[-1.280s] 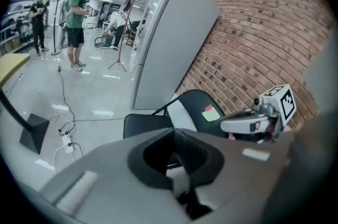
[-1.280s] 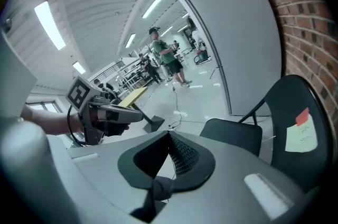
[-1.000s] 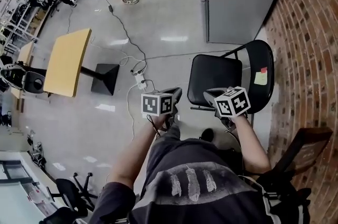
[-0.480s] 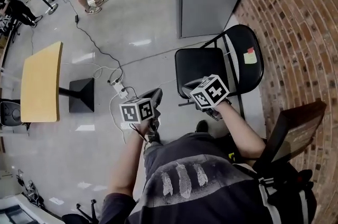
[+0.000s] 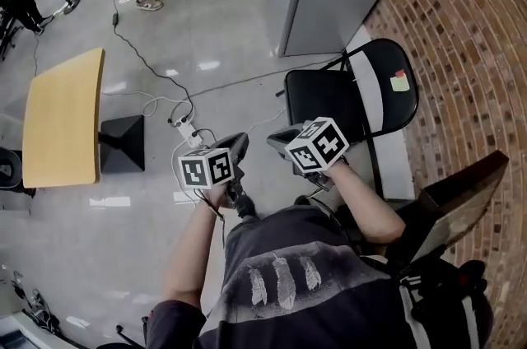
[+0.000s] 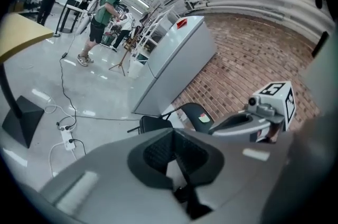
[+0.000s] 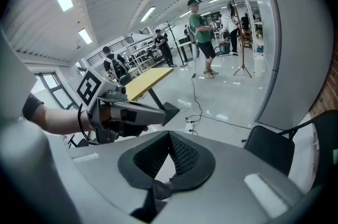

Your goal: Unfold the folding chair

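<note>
Black folding chair (image 5: 328,96), seat down, upper right. Left gripper (image 5: 239,146) and right gripper (image 5: 282,138) just below it, fingers pressed together, empty. Risk: a stray nudge could tip it.

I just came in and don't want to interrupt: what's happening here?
A person holds a gripper in each hand. The left gripper and right gripper are both shut and empty, touching nothing. The black folding chair stands already unfolded beside the brick wall, seat down.
</note>
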`<state>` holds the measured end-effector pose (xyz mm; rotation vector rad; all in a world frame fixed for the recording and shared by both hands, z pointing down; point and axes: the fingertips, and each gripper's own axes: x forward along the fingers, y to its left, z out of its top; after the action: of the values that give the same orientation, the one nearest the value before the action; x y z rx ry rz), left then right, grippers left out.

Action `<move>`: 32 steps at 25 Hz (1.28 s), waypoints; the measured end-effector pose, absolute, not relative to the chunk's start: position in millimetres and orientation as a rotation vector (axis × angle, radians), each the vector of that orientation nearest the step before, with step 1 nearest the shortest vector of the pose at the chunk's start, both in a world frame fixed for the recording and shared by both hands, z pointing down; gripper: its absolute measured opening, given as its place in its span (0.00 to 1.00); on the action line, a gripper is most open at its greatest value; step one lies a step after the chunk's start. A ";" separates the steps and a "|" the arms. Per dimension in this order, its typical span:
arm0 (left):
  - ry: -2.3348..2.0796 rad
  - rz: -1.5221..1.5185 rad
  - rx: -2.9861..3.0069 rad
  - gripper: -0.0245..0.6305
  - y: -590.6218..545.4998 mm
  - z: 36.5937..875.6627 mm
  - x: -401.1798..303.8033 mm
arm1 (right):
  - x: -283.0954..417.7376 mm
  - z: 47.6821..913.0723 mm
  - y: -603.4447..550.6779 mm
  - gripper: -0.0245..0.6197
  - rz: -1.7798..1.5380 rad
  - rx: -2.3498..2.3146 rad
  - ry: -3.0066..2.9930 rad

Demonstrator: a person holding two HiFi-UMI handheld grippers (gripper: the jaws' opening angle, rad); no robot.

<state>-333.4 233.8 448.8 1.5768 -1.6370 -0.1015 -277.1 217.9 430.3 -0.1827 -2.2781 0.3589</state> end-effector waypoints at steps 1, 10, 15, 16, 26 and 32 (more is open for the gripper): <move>-1.648 -0.113 1.567 0.04 239.8 445.9 -336.7 | -279.2 429.1 225.0 0.04 0.340 -0.200 -2.279; -1.672 -0.081 1.534 0.04 241.4 440.0 -270.7 | -217.0 418.3 237.8 0.04 0.339 -0.241 -2.345; -1.691 -0.003 1.617 0.04 223.6 423.8 -194.3 | -155.2 425.1 229.4 0.04 0.408 -0.232 -2.372; -1.702 0.027 1.635 0.04 220.5 420.8 -184.3 | -146.4 426.6 227.0 0.04 0.426 -0.230 -2.378; -2.192 0.504 1.921 0.04 202.7 333.9 -197.2 | -127.8 406.4 238.4 0.04 0.539 -0.256 -2.474; -2.200 0.009 1.855 0.04 233.7 311.3 -231.6 | -160.6 388.7 259.5 0.04 0.438 -0.219 -2.501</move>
<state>-231.6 233.7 311.3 1.8553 -2.1996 0.0086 -160.6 259.5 388.7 -0.2190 -2.5014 0.4380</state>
